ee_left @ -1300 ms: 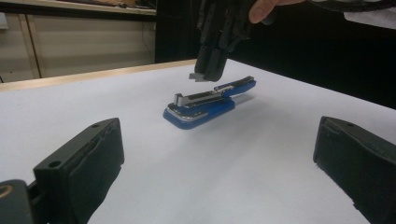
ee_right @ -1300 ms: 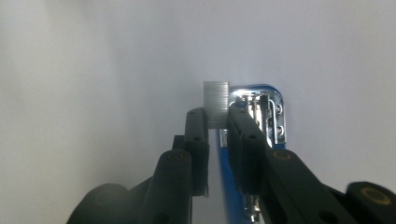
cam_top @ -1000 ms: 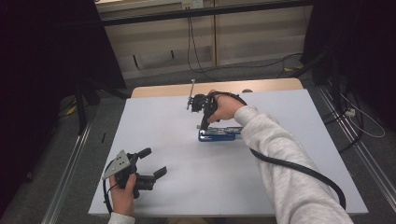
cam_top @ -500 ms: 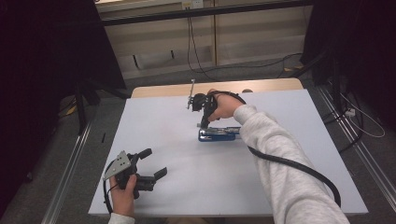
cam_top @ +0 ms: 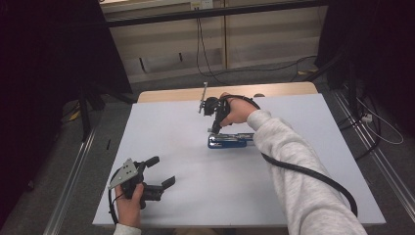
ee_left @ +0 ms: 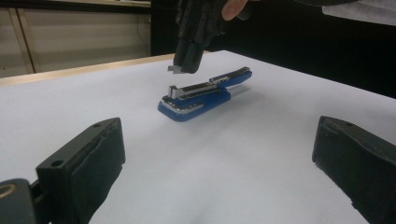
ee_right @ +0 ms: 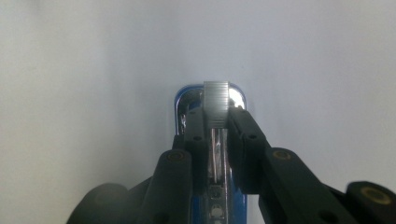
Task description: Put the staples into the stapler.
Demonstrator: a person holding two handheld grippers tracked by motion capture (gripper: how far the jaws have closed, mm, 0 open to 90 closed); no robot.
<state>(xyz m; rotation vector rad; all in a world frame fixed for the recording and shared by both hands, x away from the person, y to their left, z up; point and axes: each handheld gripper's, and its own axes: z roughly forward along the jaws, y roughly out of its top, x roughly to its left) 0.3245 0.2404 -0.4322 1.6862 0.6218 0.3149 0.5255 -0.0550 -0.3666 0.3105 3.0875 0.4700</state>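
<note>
Almost nothing has moved since the earlier frame: the right tool hangs over the blue stapler, mid-tabletop toward the far edge, clamped on a strip of staples. The strip is light, thin and brittle, so it is best held by its long sides. The left tool, jaws apart, rests near the left front corner. The open stapler's channel is hidden behind the jaws.
</note>
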